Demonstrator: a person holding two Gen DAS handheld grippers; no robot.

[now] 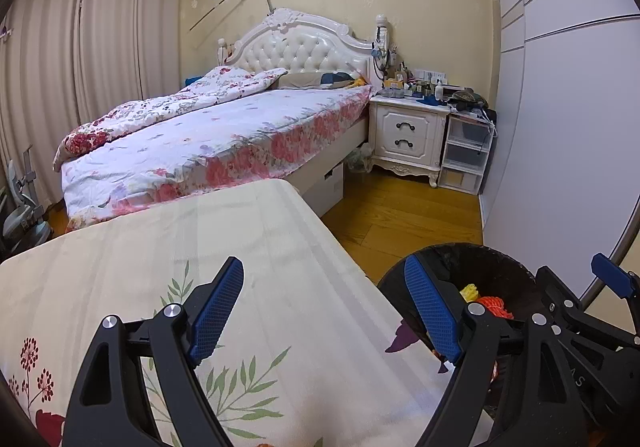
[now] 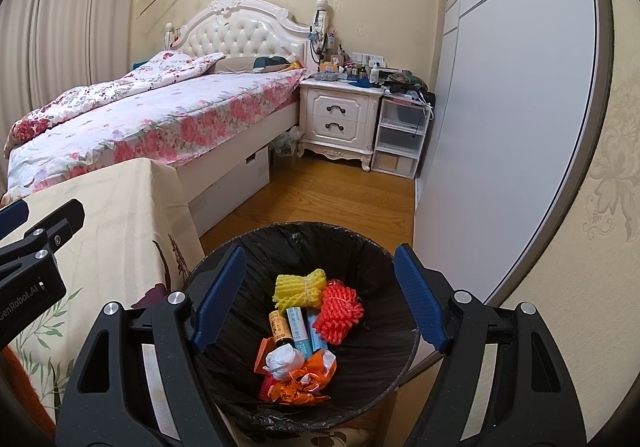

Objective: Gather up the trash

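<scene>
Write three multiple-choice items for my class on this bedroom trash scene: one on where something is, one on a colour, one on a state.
1. Where does the trash bin stand?
A. on the bed
B. on the floor beside the cloth-covered table
C. on the nightstand

2. What colours are the two foam-net bundles in the bin?
A. yellow and orange-red
B. green and white
C. blue and black

3. How is the right hand-held gripper?
A. shut on a bottle
B. shut with nothing in it
C. open, holding nothing

Answers:
1 B: the black-lined bin sits low against the table's edge, with wood floor behind it.
2 A: the yellow bundle lies next to the orange-red bundle.
3 C: its blue pads stand wide apart above the bin, with nothing between them.
</scene>
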